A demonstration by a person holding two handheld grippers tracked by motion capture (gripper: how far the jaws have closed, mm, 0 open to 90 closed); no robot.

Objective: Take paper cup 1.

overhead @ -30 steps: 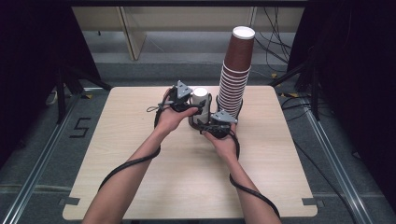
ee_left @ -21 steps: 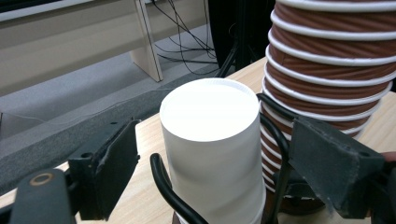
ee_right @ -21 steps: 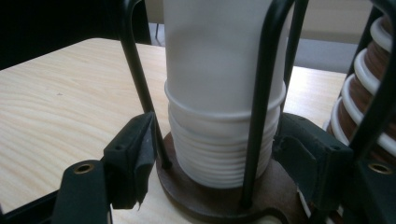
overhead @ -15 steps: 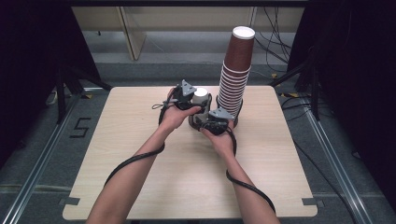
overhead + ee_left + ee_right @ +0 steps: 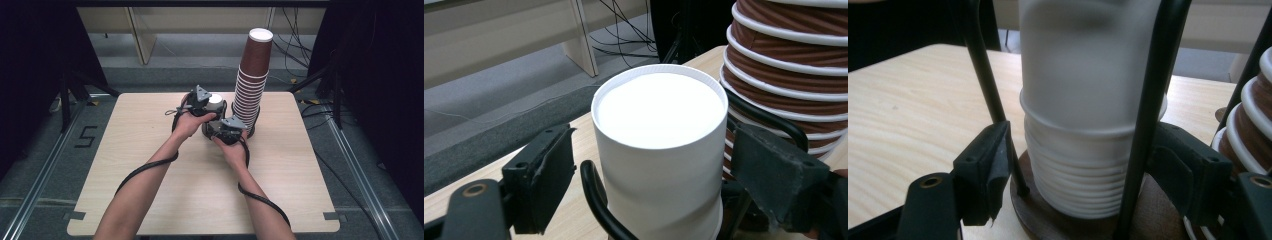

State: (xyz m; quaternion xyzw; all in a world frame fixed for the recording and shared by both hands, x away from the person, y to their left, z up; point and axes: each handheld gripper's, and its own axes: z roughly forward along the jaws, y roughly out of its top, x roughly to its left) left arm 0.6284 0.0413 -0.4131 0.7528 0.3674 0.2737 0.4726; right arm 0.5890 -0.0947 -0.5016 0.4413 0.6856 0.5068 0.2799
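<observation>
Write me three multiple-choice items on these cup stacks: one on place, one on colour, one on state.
1. In the high view, where does the brown cup stack stand relative to the white cup stack?
A. to its left
B. to its right
C. nearer the person

2. What colour is the round base under the white cup stack?
A. brown
B. blue
C. yellow

3. How do the white cups sit?
A. mouth up, side by side
B. on their sides
C. mouth down, nested

Answers:
1. B, as the tall brown stack rises just right of the white one on the table.
2. A, as the right gripper view shows a dark brown disc below the rims.
3. C, as the left gripper view shows a closed flat bottom on top, and the rims are layered low down.
</observation>
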